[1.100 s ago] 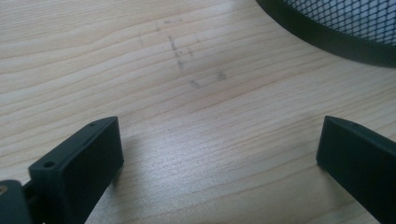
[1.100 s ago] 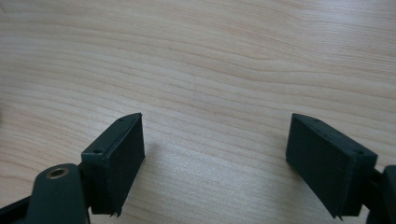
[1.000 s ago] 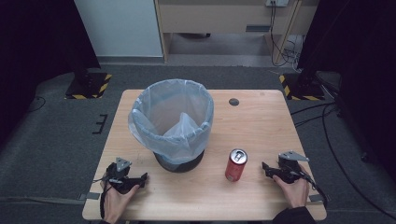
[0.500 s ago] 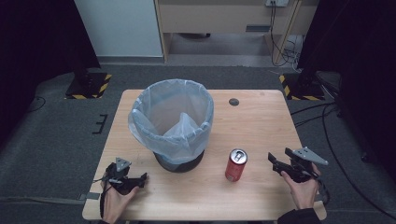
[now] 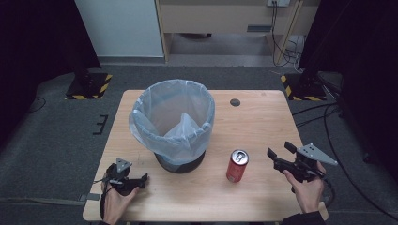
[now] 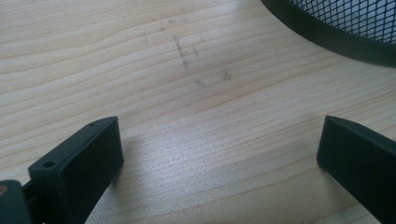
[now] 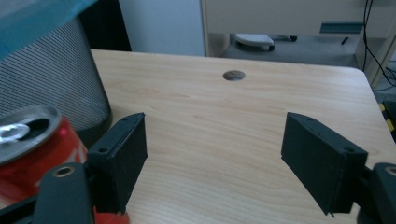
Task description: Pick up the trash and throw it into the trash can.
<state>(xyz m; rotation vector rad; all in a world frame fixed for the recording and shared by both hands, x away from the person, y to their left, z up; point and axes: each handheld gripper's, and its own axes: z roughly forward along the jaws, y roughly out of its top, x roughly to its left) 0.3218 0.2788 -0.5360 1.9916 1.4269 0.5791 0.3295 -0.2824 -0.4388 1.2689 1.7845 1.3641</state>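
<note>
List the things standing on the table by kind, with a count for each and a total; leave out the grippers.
Soda cans: 1, the red can, upright with its top opened.
Waste bins: 1, the black mesh bin lined with a pale plastic bag.
Total: 2 things on the wooden table.

one red can – one lined bin – one table – two grippers

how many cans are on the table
1. A red can stands upright on the table, right of the lined bin. Its open top shows in the right gripper view. The bin's inside bottom is hidden, so more may lie there.
</note>
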